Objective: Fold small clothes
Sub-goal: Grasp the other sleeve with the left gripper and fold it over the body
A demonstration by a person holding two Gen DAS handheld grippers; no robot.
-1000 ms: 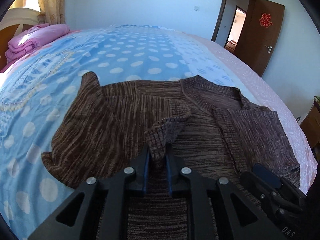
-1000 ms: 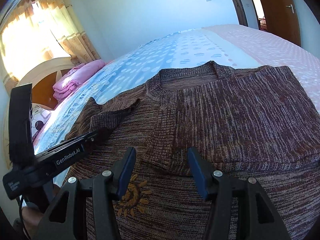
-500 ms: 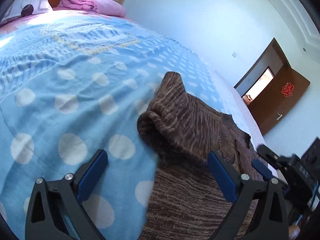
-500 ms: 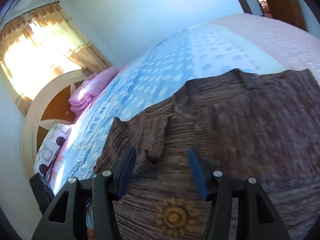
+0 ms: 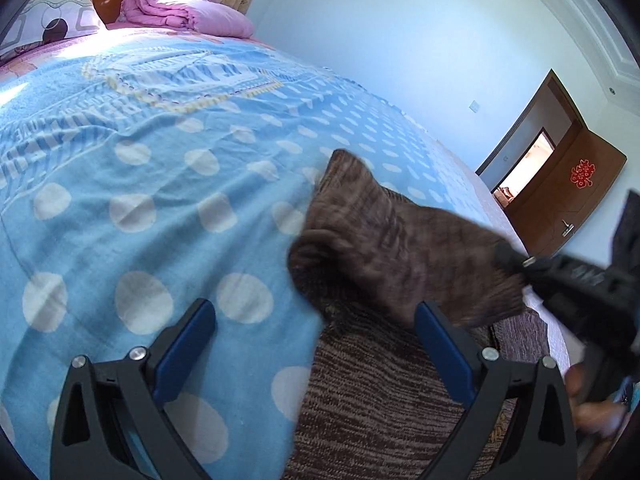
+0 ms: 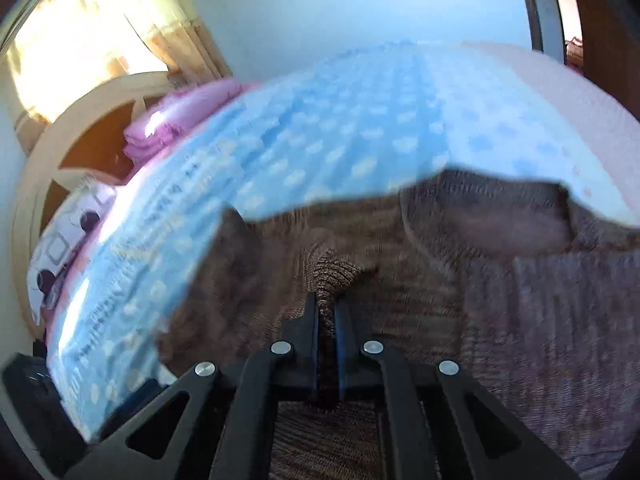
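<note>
A brown striped knit sweater point(image 5: 372, 384) lies on the blue polka-dot bedspread point(image 5: 152, 208). Its left sleeve point(image 5: 384, 248) is lifted and stretched toward the right. My right gripper point(image 6: 327, 308) is shut on the sleeve's cuff point(image 6: 332, 272); it also shows in the left wrist view point(image 5: 508, 258), pinching the sleeve end. My left gripper point(image 5: 316, 328) is open and empty, low over the sweater's left edge. The sweater's body and neckline point(image 6: 484, 220) spread ahead in the right wrist view, blurred.
A folded pink blanket point(image 5: 184, 12) and a patterned pillow point(image 5: 48, 28) lie at the wooden headboard point(image 6: 64, 148). A brown door point(image 5: 576, 200) stands open at the far right. The bed's pink sheet edge point(image 6: 560, 92) is to the right.
My left gripper let go of the sleeve cuff, opened and swung left. My right gripper closed on the cuff and is pulling the sleeve to the right.
</note>
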